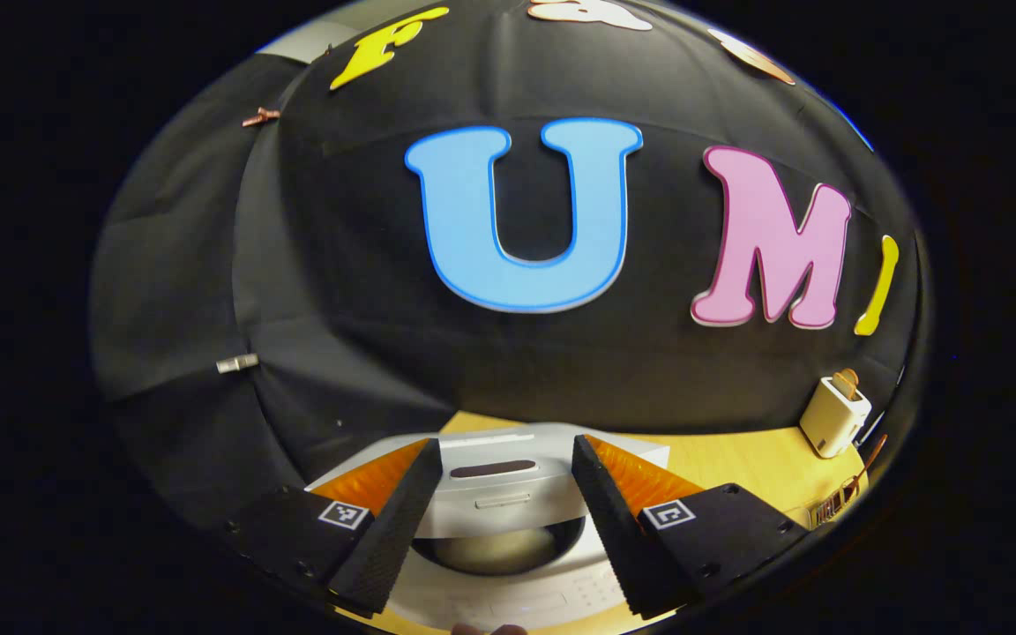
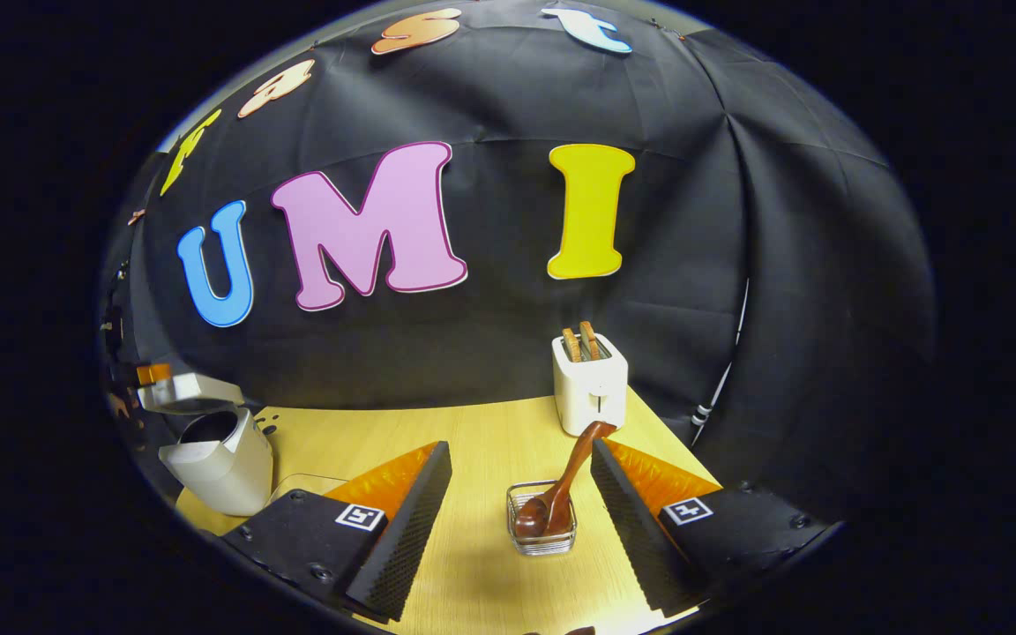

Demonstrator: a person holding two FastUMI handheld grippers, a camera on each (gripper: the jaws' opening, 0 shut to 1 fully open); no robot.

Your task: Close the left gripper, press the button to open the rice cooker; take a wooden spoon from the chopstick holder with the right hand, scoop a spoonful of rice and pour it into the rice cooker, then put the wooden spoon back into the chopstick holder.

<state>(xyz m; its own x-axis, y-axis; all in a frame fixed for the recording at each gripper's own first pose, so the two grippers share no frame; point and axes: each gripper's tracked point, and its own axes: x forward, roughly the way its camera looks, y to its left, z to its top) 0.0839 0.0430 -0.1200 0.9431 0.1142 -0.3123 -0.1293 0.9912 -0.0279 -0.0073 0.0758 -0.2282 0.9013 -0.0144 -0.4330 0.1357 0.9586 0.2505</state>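
Since the rice cooker (image 2: 212,454) at lower left already stands open, the wide-open, empty right claw (image 2: 521,494) should close squarely on the wooden spoon (image 2: 561,485) leaning in the holder (image 2: 543,540) at lower centre of the bench (image 2: 473,441); the left claw (image 1: 499,520) is open too.

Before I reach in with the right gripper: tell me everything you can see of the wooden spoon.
The wooden spoon is dark brown, glossy wood, one piece. Its bowl sits down inside a small clear square holder on the light wooden table; the curved handle leans up and to the right, its tip ending in front of the white toaster. It stands between the right gripper's spread fingers, which do not touch it. The holder alone touches it.
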